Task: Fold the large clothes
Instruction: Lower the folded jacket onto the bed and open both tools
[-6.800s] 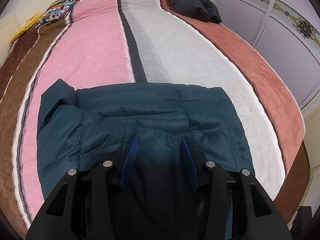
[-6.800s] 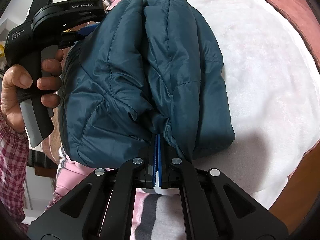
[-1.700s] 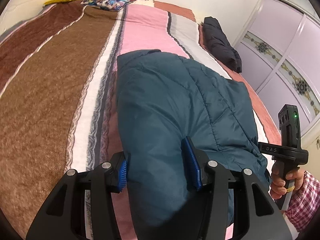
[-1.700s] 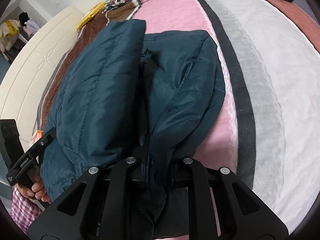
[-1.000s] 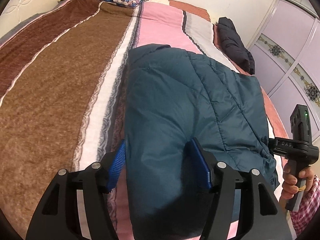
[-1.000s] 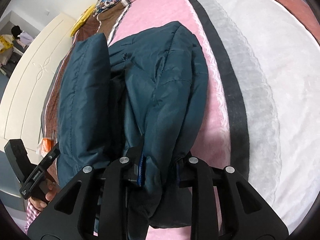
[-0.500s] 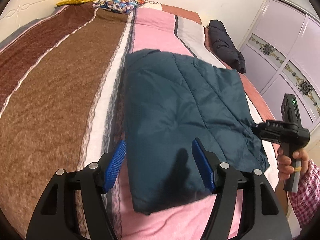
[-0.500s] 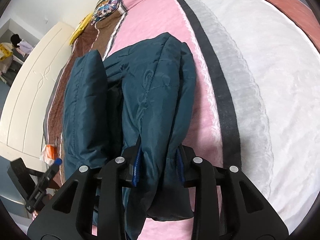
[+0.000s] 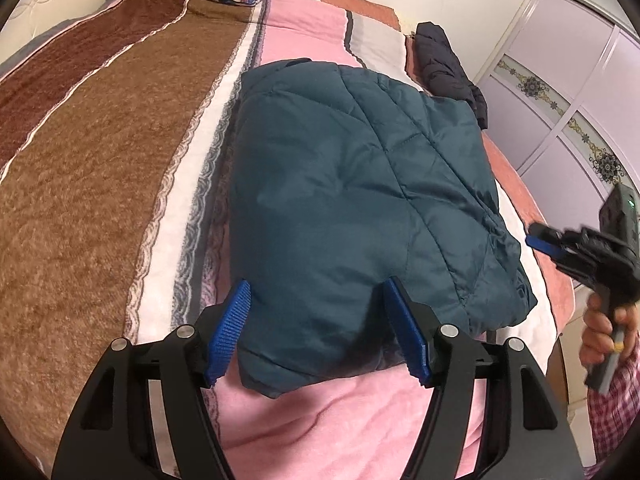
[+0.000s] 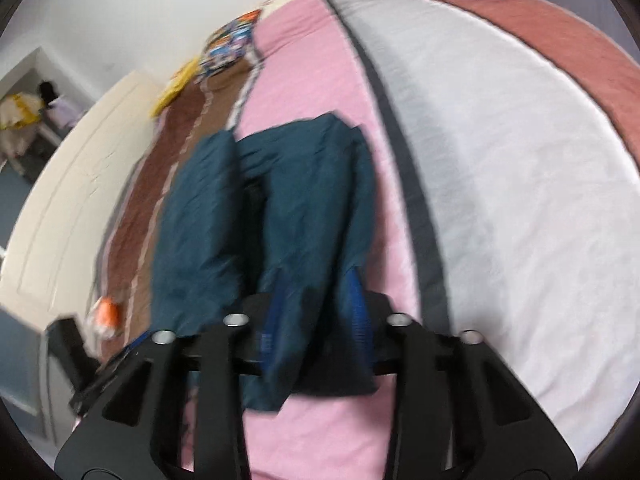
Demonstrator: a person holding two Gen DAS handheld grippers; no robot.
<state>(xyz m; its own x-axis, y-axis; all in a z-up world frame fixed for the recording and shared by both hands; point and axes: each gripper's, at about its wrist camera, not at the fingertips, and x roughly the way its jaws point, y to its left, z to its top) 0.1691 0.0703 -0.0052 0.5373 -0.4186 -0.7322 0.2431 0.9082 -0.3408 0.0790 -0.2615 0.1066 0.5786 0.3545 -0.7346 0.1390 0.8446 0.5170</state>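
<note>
The left wrist view shows the top of the folded teal jacket (image 9: 360,208) — a smooth quilted panel lying on the pink stripe of the bed (image 9: 100,184), with a dark jacket (image 9: 448,60) beyond it near the wardrobe doors (image 9: 568,92). The right wrist view, which is blurred, shows the jacket's open side instead: two thick folded layers with a dark gap between them, and a headboard (image 10: 76,184) beyond the jacket.

The left hand-held gripper (image 9: 320,332) stands wide apart, its blue pads (image 9: 230,332) either side of the jacket's near edge but not pressing on it; the jacket lies just ahead of and between them. The right hand-held gripper (image 10: 316,320) has just been closing, with a fold of the jacket's near corner between its jaws; the blur hides whether the pads actually press on the cloth. In the left view this gripper (image 9: 548,244) appears clear of the jacket's right edge, held by a hand (image 9: 608,332) in a checked sleeve (image 9: 616,408).
</note>
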